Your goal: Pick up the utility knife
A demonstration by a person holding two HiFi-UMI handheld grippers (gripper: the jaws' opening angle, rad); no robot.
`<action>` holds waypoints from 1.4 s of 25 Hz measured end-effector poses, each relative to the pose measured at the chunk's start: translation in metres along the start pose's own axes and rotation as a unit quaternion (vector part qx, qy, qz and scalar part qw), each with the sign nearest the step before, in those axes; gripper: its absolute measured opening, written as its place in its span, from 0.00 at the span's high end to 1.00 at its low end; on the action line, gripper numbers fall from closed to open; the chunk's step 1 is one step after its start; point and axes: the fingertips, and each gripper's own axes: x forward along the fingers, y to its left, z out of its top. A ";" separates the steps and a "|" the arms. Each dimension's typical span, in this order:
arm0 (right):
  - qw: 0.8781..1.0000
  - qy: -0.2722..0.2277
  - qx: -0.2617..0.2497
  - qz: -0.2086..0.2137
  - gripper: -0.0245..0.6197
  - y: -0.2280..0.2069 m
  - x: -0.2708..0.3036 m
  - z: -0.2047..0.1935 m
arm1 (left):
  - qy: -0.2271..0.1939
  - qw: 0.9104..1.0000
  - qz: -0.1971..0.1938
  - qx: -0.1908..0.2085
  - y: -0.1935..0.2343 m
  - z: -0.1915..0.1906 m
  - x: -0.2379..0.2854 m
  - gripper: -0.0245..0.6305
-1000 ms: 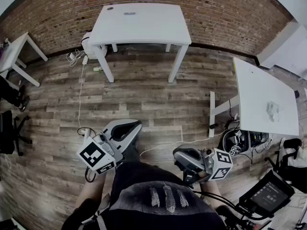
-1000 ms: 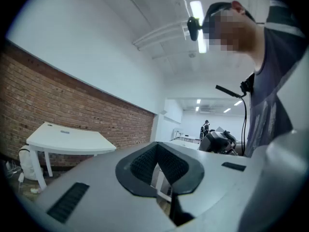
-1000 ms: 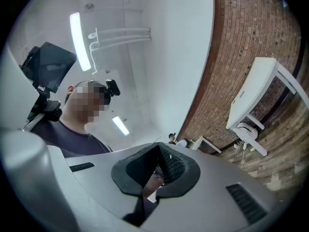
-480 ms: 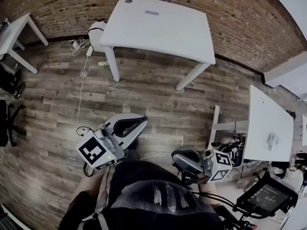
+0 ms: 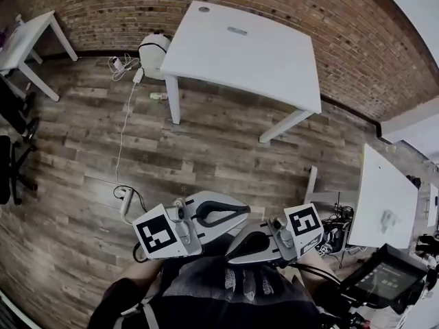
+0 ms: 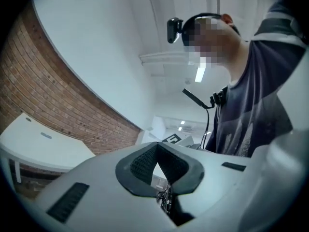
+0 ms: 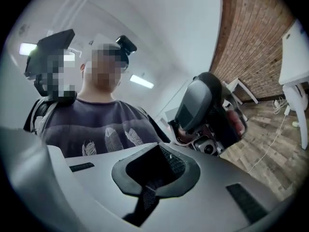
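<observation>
1. Utility knife (image 5: 236,31) is in neither tool: left tool (image 5: 241,214) and right tool (image 5: 234,252), close at the person's chest, are both closed and empty.
2. Wooden floor (image 5: 206,149) lies beyond them.
3. Far ahead, a small grey shape on the white desk (image 5: 260,67) is probably the knife; walk closer, then open one tool.

dark grey shirt (image 7: 106,124) with 3 pale feather prints; black head-mounted camera (image 6: 174,30); light grey left gripper (image 6: 158,172) and right gripper (image 7: 152,177) with black-and-white marker cubes (image 5: 159,235) (image 5: 305,220).
</observation>
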 end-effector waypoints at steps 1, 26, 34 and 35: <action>1.000 0.022 -0.009 0.006 0.96 -0.001 0.006 0.000 | 0.002 1.000 -0.009 0.002 -0.002 0.001 0.000 0.97; 0.962 -0.264 0.003 -0.070 0.96 -0.069 -0.142 0.101 | 0.053 0.990 0.128 0.037 0.087 0.009 0.040 0.97; 0.950 -0.292 -0.020 -0.112 0.96 -0.068 -0.237 0.100 | 0.118 0.980 0.139 0.077 0.114 0.005 0.129 0.97; 0.949 -0.295 -0.020 -0.112 0.96 -0.067 -0.245 0.099 | 0.131 0.977 0.144 0.083 0.116 0.002 0.136 0.97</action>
